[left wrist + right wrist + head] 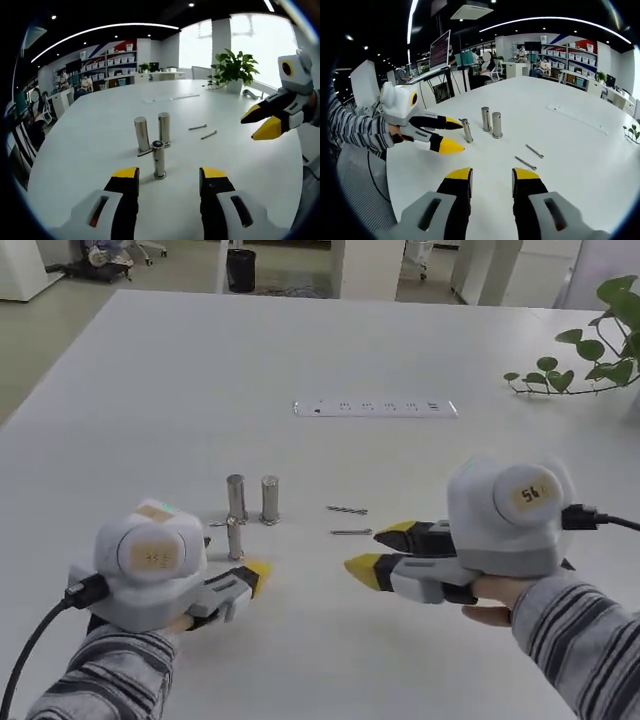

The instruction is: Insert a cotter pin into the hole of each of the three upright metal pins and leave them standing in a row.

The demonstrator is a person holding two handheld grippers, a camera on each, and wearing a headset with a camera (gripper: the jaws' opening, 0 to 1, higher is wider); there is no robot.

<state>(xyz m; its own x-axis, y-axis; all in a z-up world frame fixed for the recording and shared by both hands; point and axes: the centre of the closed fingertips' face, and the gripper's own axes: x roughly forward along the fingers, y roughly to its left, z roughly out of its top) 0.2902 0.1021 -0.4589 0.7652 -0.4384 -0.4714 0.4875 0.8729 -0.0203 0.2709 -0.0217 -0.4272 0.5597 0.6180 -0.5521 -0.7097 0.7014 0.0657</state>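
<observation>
While I hold both over the white table point(420, 350), the left gripper point(169, 175) has its jaws apart and empty, just short of the nearest metal pin point(159, 159). The right gripper point(370, 549) is likewise spread, holding nothing. A second pin point(236, 497) and a third pin point(270, 499) stand upright, side by side, behind the nearest. One cotter pin point(347, 509) and another cotter pin point(351, 532) lie loose to their right.
</observation>
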